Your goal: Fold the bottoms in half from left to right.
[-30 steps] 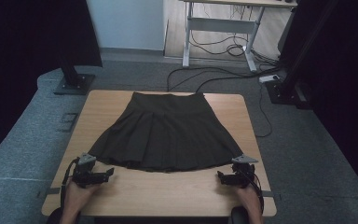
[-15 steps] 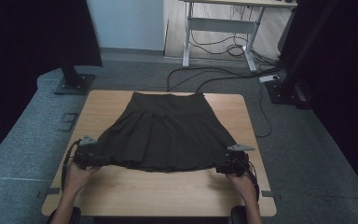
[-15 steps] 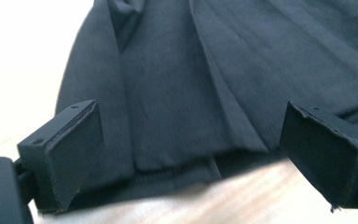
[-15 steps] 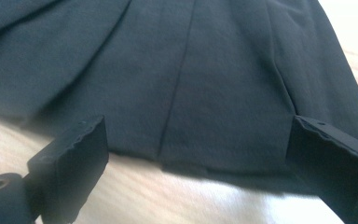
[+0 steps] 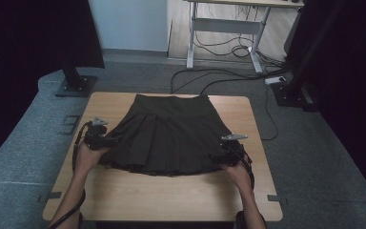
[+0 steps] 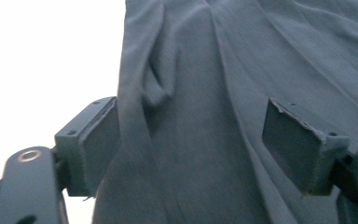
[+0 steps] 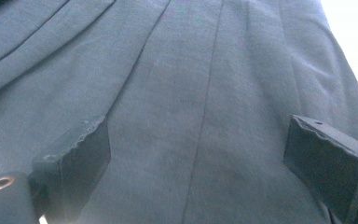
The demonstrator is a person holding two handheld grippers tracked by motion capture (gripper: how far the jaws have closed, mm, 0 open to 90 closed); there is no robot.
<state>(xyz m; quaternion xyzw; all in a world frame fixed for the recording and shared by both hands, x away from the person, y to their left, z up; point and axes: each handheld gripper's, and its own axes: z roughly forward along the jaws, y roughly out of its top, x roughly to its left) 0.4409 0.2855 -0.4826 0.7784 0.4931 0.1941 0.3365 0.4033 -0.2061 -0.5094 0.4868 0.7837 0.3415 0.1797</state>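
While lying flat on the wooden table (image 5: 124,195), the dark pleated fabric skirt (image 5: 169,136) is sitting between the wide-open jaws of the left gripper (image 6: 193,140) and right gripper (image 7: 198,154) at its hem corners.

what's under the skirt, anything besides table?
The dark pleated skirt lies flat on the wooden table; bare wood shows all round it. No bulge suggests anything beneath, but the covered area itself can't be seen.

A wooden table (image 5: 124,195) is seen on grey carpet. A dark pleated skirt (image 5: 169,136) is spread flat across it, waistband toward the far edge, hem nearer.
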